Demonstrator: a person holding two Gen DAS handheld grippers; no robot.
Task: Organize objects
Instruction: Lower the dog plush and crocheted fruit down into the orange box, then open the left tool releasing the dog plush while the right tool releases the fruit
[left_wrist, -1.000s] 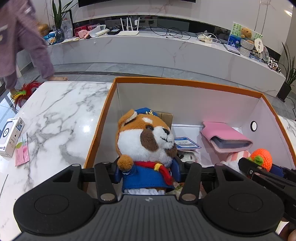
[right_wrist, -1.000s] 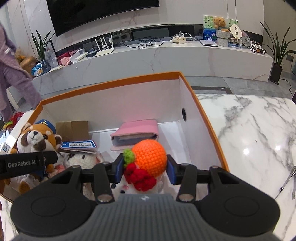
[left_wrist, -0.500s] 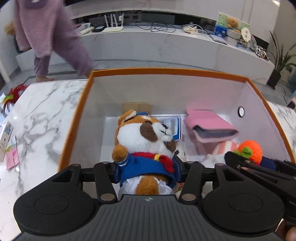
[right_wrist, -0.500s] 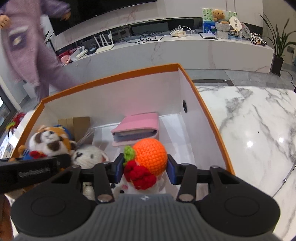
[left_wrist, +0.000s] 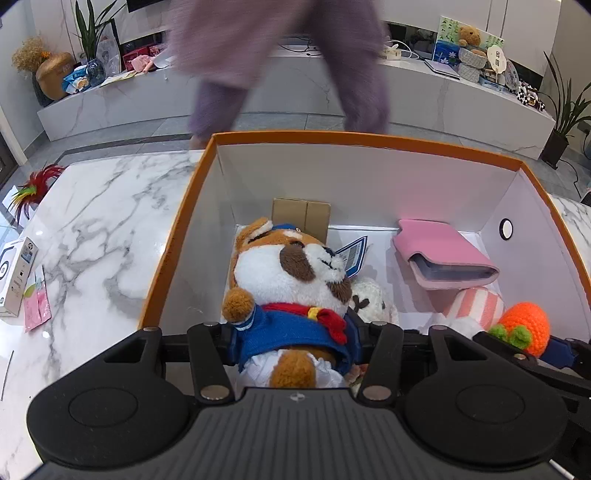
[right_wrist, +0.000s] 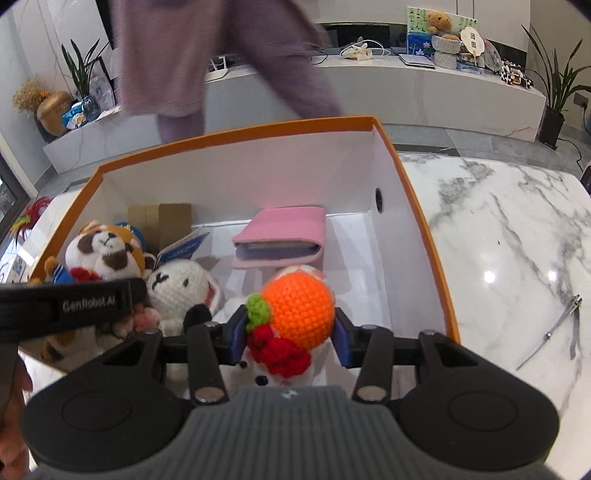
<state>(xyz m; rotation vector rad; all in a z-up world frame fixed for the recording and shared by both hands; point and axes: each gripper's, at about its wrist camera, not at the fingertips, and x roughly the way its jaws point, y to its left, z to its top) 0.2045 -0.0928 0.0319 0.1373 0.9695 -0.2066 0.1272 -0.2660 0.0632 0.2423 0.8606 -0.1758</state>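
Plush dog (left_wrist: 291, 291) lower; "GenRobot.AI" on left gripper (right_wrist: 88, 304).

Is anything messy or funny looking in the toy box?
A bit. The blue card sticks up crooked behind the dog plush instead of lying flat, and the pink wallet sits propped up on things under it. The white bunny is squashed between toys. Nothing looks broken or spilled.

The dog toy (left_wrist: 291, 273) is soft, fuzzy cloth. The orange ball (right_wrist: 301, 308) is bumpy knitted yarn. The box (left_wrist: 369, 177) looks like smooth matt cardboard. The counter (right_wrist: 517, 236) is shiny marble. The pink wallet (left_wrist: 443, 251) looks soft.
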